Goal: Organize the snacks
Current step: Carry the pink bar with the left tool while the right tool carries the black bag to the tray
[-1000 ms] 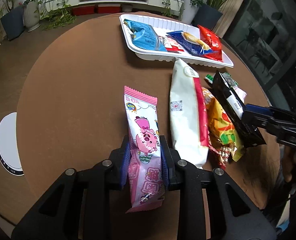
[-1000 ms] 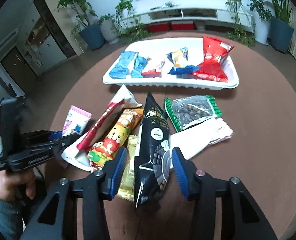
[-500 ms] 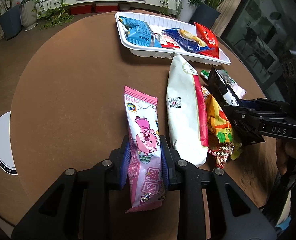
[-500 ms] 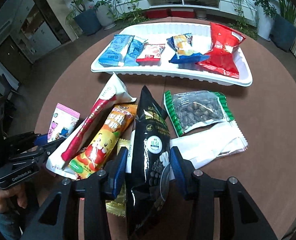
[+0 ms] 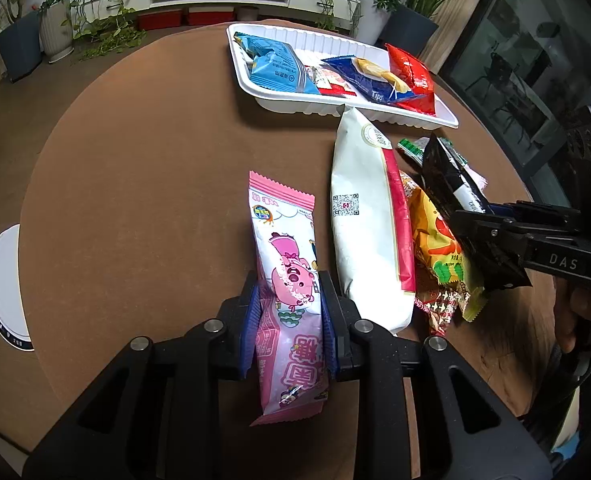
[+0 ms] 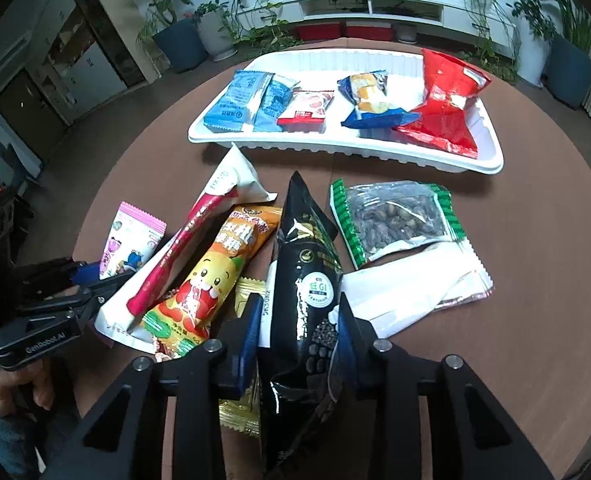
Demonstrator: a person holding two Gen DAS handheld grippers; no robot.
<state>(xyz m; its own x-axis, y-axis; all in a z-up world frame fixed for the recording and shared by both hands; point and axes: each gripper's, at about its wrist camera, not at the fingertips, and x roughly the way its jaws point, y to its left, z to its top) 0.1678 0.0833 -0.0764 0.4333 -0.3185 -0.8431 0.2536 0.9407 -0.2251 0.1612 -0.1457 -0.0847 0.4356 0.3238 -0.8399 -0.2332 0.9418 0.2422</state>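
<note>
The round brown table (image 6: 535,280) spreads ahead of both grippers, and at its far side, well beyond their fingertips, sits the white tray (image 6: 347,145) already carrying blue, red-and-white and red packets. Nearer, just ahead and to the left of the right gripper (image 6: 299,332), lies a heap of loose snacks: a long white-and-red bag (image 6: 199,240), an orange cartoon bag (image 6: 211,280), and to the gripper's right a green-edged clear packet of nuts (image 6: 395,220). The right gripper's jaws have just been closing and now press the sides of the black snack bag (image 6: 307,280), a glossy, crinkled pouch with a round green-and-white label, standing up between its blue pads. The left gripper (image 5: 289,320) is clamped on the pink candy packet (image 5: 283,264), a slim pink-and-white sachet with a cartoon pig, which juts forward from its jaws over the table. The step in hand looks like lifting both packets toward the tray (each is slippery film, so a firm mid-body pinch matters); raising the black bag straight up first should keep it from dragging the gold wrapper (image 6: 247,292) lying under it.
</note>
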